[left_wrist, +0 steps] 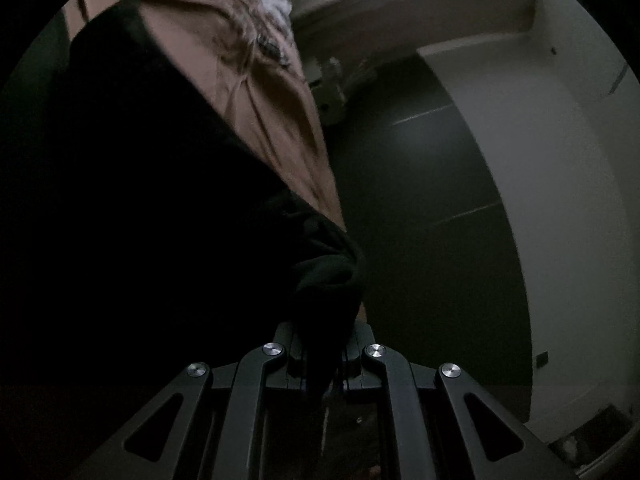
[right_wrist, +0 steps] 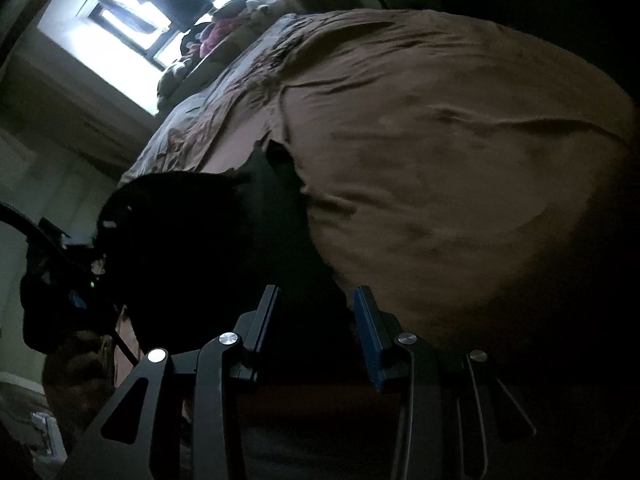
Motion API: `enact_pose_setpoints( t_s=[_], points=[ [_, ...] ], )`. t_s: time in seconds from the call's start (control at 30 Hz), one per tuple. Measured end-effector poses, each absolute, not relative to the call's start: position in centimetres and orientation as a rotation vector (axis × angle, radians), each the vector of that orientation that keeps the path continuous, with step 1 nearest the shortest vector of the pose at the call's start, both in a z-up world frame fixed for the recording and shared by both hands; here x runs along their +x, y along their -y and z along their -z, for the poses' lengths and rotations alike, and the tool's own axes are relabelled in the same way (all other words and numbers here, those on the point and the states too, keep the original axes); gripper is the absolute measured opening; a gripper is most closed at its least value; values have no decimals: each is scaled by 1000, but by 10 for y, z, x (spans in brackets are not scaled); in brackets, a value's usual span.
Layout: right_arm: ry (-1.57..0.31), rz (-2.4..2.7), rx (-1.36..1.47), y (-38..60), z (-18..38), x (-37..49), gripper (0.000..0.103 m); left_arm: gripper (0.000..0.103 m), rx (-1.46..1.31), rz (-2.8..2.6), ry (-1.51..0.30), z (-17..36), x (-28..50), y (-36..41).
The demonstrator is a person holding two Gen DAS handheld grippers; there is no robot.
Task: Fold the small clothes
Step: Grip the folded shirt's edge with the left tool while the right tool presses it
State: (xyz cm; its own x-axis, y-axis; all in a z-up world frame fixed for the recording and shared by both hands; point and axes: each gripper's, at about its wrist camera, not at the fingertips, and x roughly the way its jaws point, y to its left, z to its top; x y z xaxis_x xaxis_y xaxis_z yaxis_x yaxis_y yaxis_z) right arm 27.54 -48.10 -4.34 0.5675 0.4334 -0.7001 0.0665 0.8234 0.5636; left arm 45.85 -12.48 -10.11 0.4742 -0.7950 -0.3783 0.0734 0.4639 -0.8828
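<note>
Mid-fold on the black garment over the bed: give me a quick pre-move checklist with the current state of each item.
1. Left claw gripping the black garment: ok, jaws closed on a bunch of the cloth.
2. Right claw free to take a second hold: ok, jaws apart, pads not pressing anything.
3. Black garment lined up with the right claw: ok, dark cloth lies just ahead of its jaws in the right wrist view.
4. Garment spread flat: cannot tell, too dark to see its edges.
5. Brown bedcover clear as a folding surface: ok near the garment, though wrinkled.
6. Bedcover caught in the left claw's grip: cannot tell.
</note>
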Motion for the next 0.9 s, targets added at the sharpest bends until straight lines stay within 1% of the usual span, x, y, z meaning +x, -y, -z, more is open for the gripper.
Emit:
enact_pose_setpoints(
  t_s=[0.17,0.2,0.23,0.27,0.3,0.33,0.37,0.43,0.57,0.73,0.9],
  points=[
    [-957,-231,607,486,42,271,36,11,-894,621,-995,119,454,133],
    [-958,-235,610,485,42,271,36,17,-881,612,-1028,123,455,134],
    [-960,-240,612,485,43,271,36,28,-879,609,-1060,127,455,134],
    [-963,-247,615,484,44,274,36,36,-882,612,-1076,130,451,135],
    [-964,-254,618,484,45,275,36,49,-886,621,-1090,131,450,134],
    [-964,-263,621,483,46,276,36,58,-884,625,-1088,130,449,131],
    [-964,-277,625,482,47,277,36,61,-870,627,-1079,126,447,128],
    [-964,-302,628,479,47,279,36,71,-838,617,-1063,118,443,120],
    [-968,-336,629,474,50,283,36,72,-815,580,-1034,105,430,97],
    [-990,-387,641,467,57,289,36,72,-756,483,-995,87,415,51],
    [-1018,-423,677,466,67,298,36,73,-714,406,-994,78,408,18]
  ],
)
